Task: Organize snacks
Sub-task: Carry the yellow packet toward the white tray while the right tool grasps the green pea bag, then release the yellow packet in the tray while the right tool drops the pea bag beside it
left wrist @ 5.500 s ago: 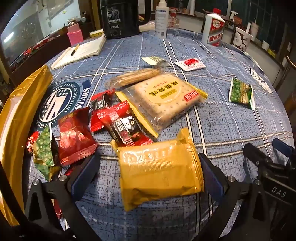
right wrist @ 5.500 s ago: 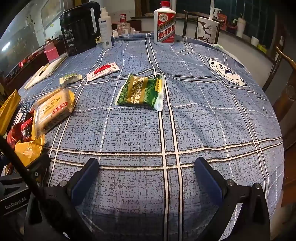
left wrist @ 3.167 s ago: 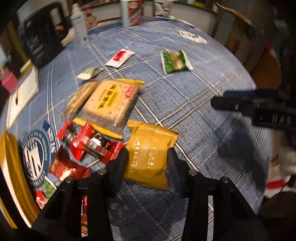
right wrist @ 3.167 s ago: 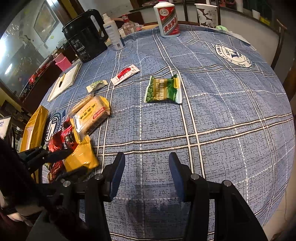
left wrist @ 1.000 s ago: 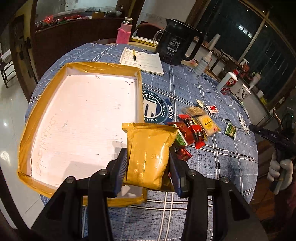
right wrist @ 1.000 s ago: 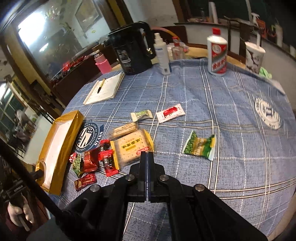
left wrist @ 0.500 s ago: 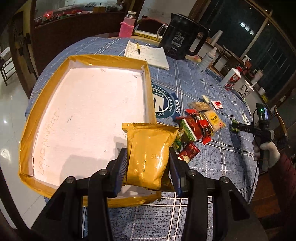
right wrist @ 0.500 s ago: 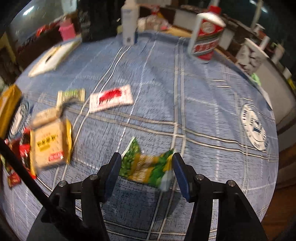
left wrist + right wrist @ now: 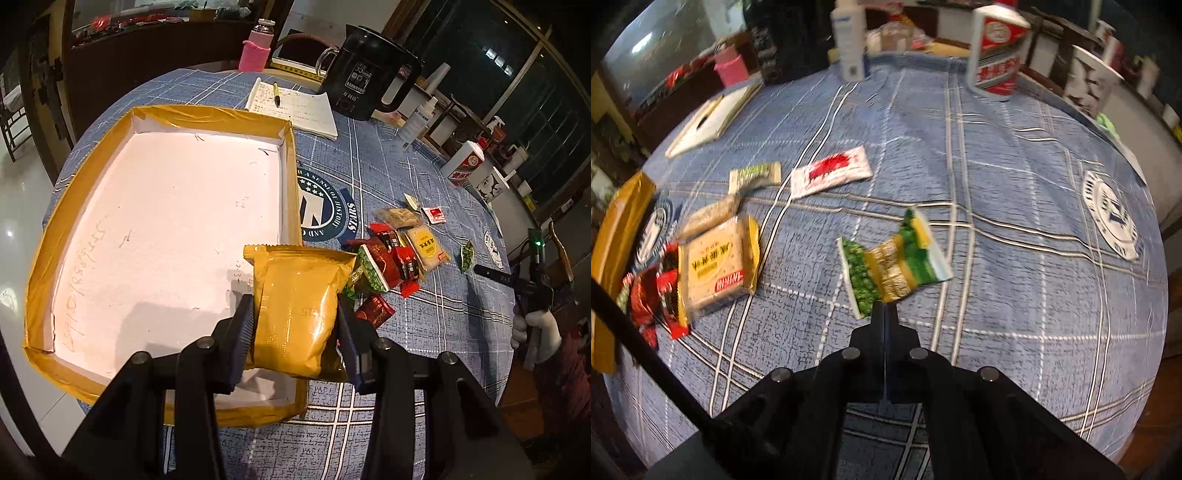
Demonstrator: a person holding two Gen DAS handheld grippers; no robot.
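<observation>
Left wrist view: the yellow snack pack (image 9: 295, 310) stands upright, pinched on both sides by the left tongs (image 9: 295, 325), above the near right corner of the tray (image 9: 92, 147) — a shallow white box with gold-taped walls, lying on the left of the bench (image 9: 424, 314). Just right of the tray a heap of red packets (image 9: 391, 262) and a cracker pack (image 9: 426, 245) lies on the blue checked cloth, touching one another.

Farther right, the right tongs (image 9: 884, 314) are pressed together on the lower edge of the green pea packet (image 9: 892, 262) — it hangs tilted, lifted off the cloth. A red-and-white sachet (image 9: 831, 171) and a small green sachet (image 9: 755, 175) lie apart beyond it. At the far edge stand a black kettle (image 9: 364, 88), a notebook (image 9: 295, 109) with a pen, and a red-and-white bottle (image 9: 995, 55).
</observation>
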